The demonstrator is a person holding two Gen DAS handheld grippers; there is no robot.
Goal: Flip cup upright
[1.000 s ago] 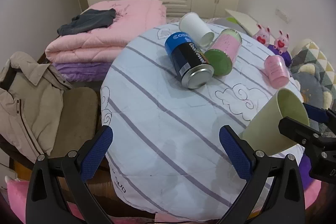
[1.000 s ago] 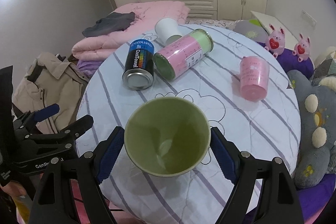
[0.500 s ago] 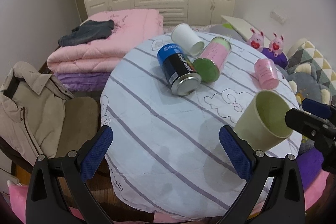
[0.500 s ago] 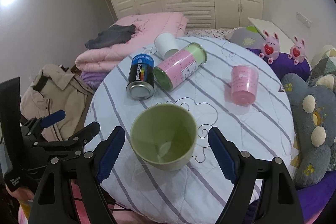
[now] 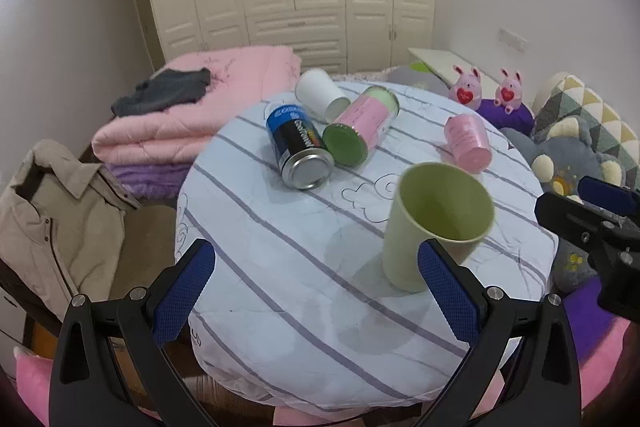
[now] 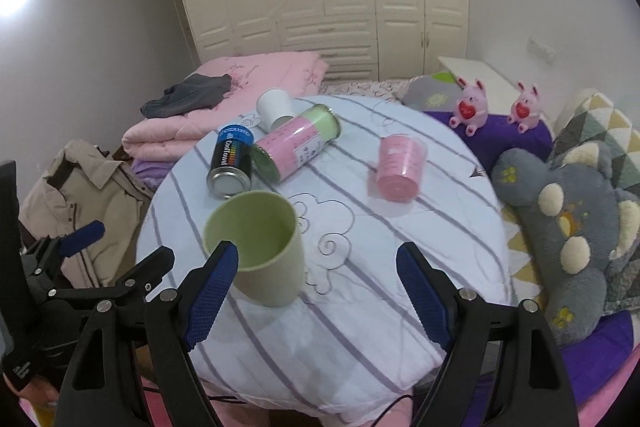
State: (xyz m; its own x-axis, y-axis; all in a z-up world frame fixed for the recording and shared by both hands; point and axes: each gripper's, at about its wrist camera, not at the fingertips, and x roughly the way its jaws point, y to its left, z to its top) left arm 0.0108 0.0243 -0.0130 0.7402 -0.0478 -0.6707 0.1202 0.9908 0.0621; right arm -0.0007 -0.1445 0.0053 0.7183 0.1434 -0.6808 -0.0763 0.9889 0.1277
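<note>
A light green cup [image 5: 432, 223] stands upright, mouth up, on the round striped table [image 5: 280, 267]; it also shows in the right wrist view [image 6: 260, 247]. My right gripper [image 6: 316, 291] is open and empty, drawn back from the cup, which sits just past its left finger. My left gripper [image 5: 316, 291] is open and empty at the table's near edge, with the cup by its right finger. A pink cup [image 5: 468, 143] and a white cup [image 5: 320, 97] lie on their sides farther back.
A blue-black can [image 5: 300, 147] and a pink-green can [image 5: 360, 131] lie on their sides at the table's far middle. Folded pink quilts [image 5: 200, 115] and a beige jacket [image 5: 52, 219] are left. Plush toys [image 6: 568, 211] lie to the right.
The right gripper opened, let go of the green cup and pulled back and right. The cup went from tilted in the jaws to standing upright on the table. Both grippers rose.
</note>
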